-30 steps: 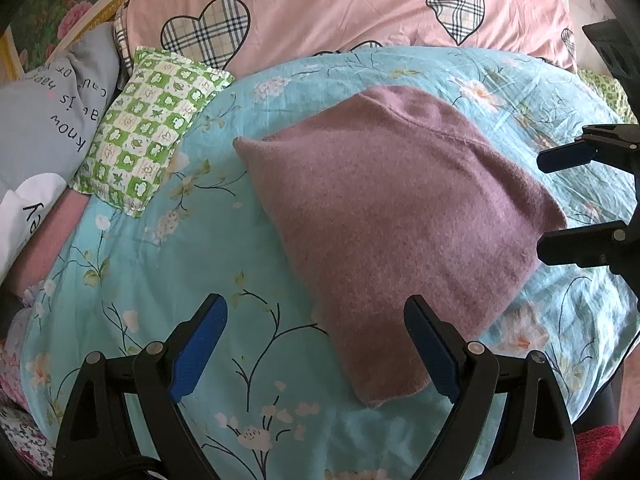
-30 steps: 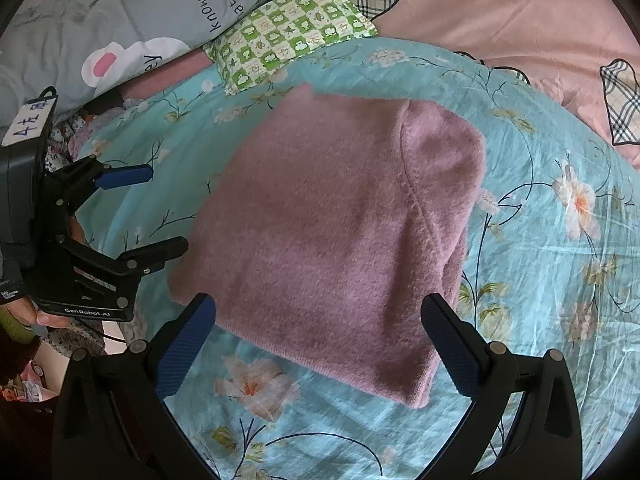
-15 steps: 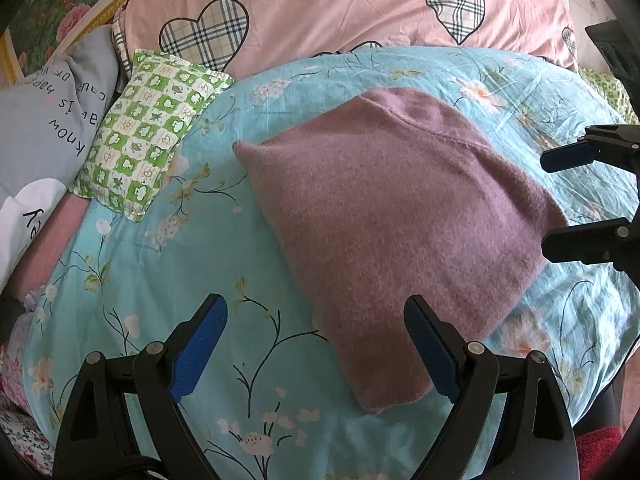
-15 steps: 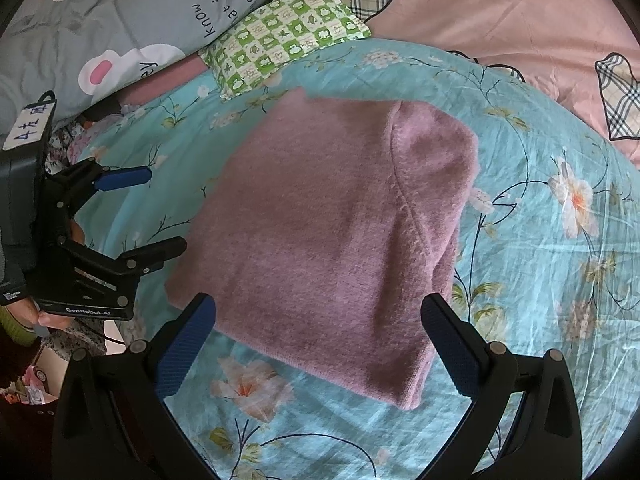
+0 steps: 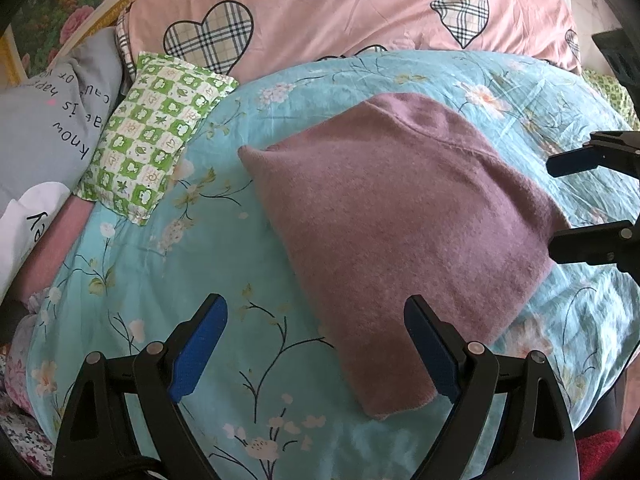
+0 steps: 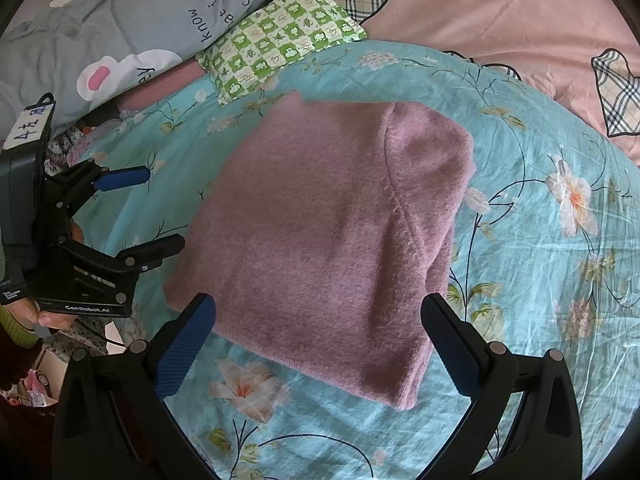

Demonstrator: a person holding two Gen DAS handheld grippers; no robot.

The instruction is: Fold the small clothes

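Nearest, left gripper (image 5: 316, 350) and right gripper (image 6: 318, 344): jaws spread wide, grasping nothing. Beyond them, folded mauve sweater (image 5: 400, 236) flat on turquoise floral quilt (image 5: 168, 280). Farther, at 10 o'clock, green checked pillow (image 5: 154, 132); farthest, pink heart-print bedding (image 5: 340, 4)

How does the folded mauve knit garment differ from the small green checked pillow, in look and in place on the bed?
The folded mauve knit garment is plain and fuzzy; the small green checked pillow is patterned in green and white squares with smooth fabric. The garment looks larger and lies in the middle of the turquoise floral quilt, between both open grippers; the pillow sits at the quilt's far edge, by the grey printed bedding. Both lie flat, and neither is gripped.
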